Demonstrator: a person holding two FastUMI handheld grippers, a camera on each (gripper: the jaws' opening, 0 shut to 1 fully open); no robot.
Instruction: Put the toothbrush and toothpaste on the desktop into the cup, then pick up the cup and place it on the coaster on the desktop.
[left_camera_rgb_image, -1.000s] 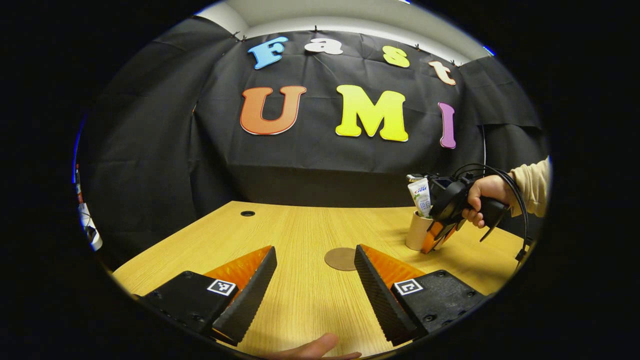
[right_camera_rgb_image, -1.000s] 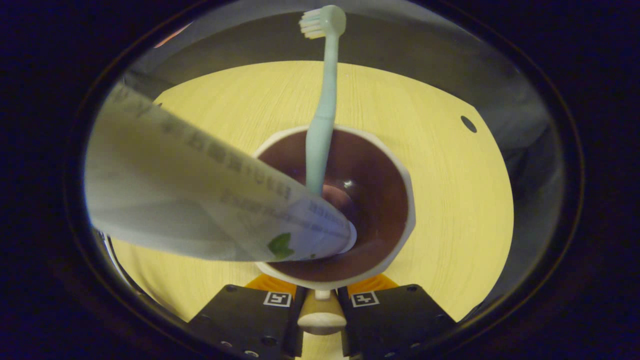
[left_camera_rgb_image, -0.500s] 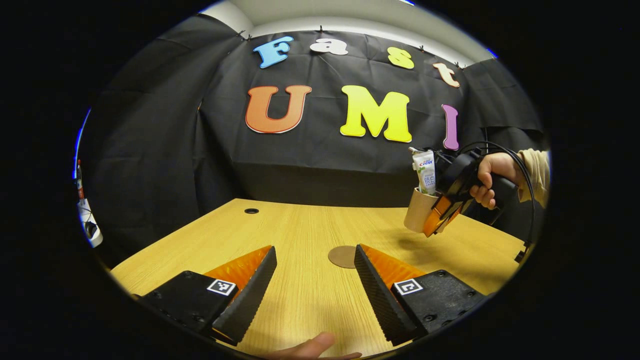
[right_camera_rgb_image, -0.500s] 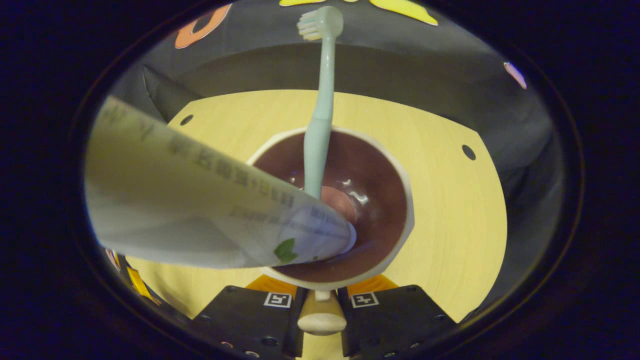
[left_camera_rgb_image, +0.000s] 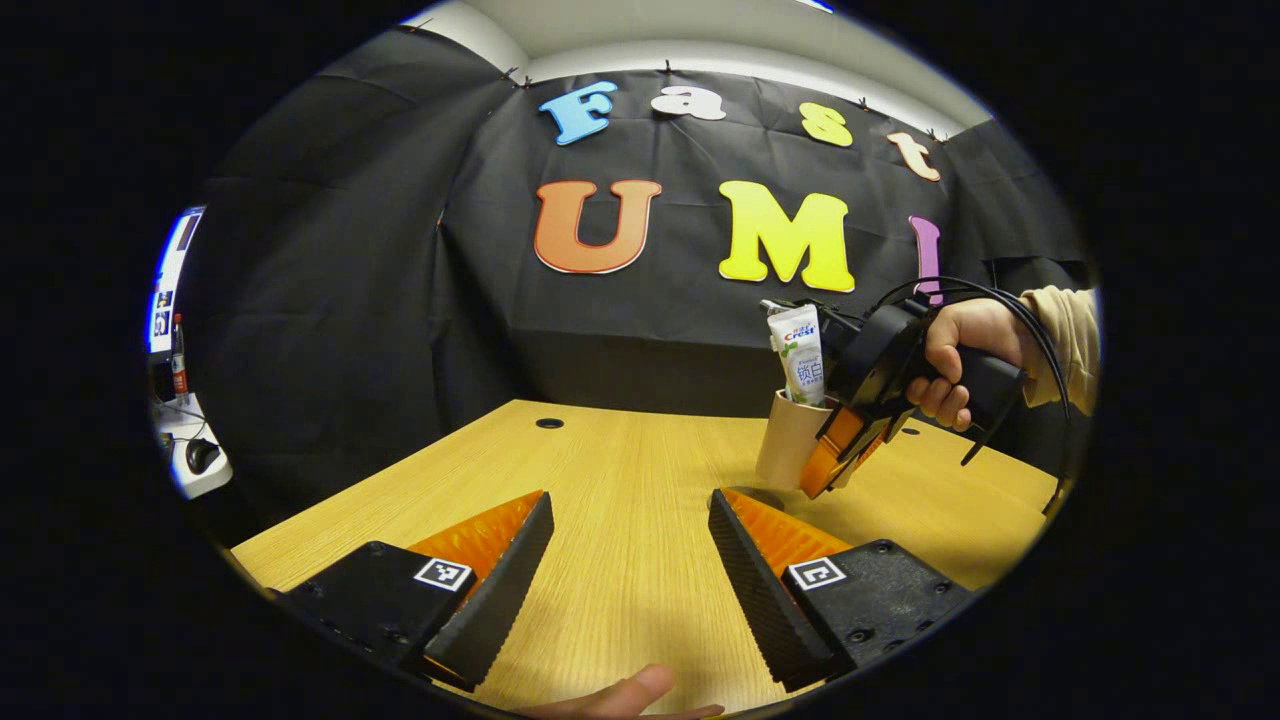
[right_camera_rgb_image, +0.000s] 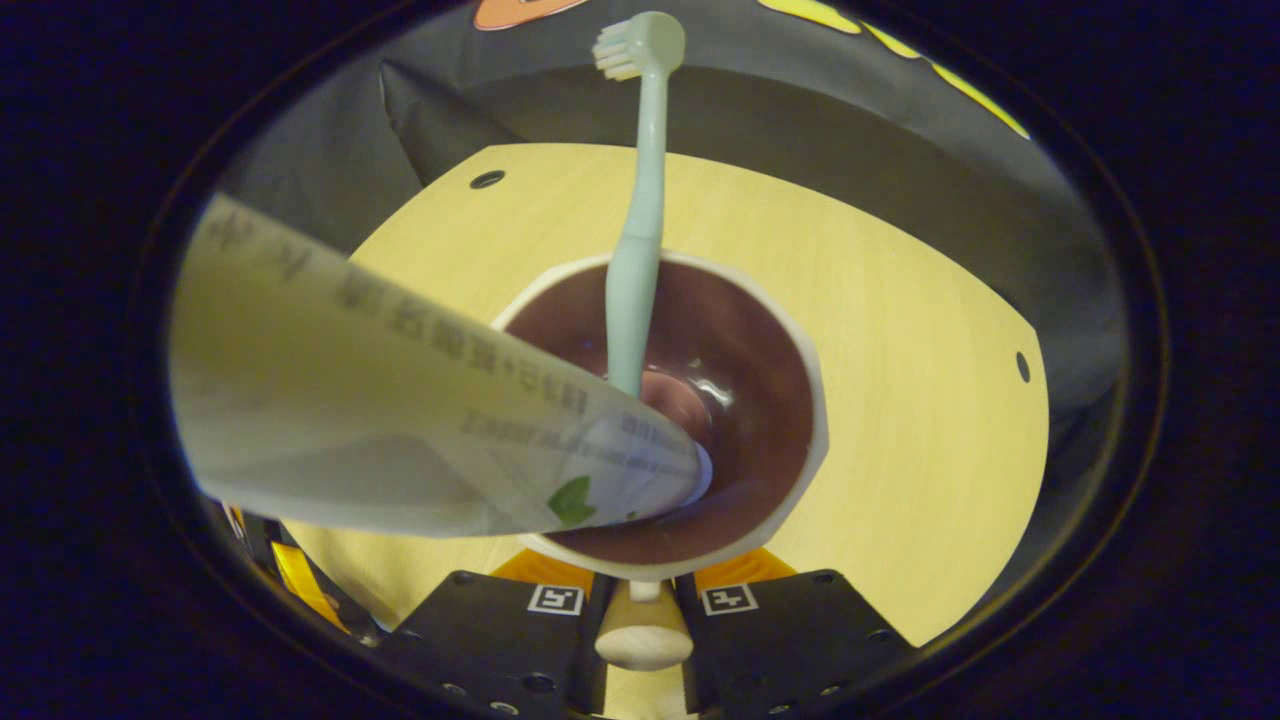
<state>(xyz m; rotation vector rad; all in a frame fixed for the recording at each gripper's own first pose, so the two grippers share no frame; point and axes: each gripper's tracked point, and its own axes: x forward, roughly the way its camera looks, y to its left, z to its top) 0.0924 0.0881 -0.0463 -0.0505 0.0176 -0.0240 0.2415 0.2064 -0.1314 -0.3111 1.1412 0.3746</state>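
Note:
A pale cup (left_camera_rgb_image: 785, 450) with a brown inside (right_camera_rgb_image: 740, 420) is held a little to the right of the table's middle. My right gripper (left_camera_rgb_image: 835, 455) (right_camera_rgb_image: 640, 590) is shut on its handle, low on the side nearest its camera. In the cup stand a mint toothbrush (right_camera_rgb_image: 640, 200), head up, and a white toothpaste tube (left_camera_rgb_image: 805, 350) (right_camera_rgb_image: 400, 400), leaning. A sliver of the brown coaster (left_camera_rgb_image: 748, 492) shows right under the cup; whether the cup touches it I cannot tell. My left gripper (left_camera_rgb_image: 630, 580) hovers open near the table's front, with nothing between its fingers.
The wooden table (left_camera_rgb_image: 620, 470) has a cable hole (left_camera_rgb_image: 549, 423) at the back left. A hand (left_camera_rgb_image: 960, 355) in a beige sleeve grips the right gripper's handle. A fingertip (left_camera_rgb_image: 625, 695) shows at the front edge. Another desk (left_camera_rgb_image: 190, 455) stands far left.
The right gripper has lifted the cup off the table and carried it left, over the coaster. The left gripper has stayed open and turned slightly left.

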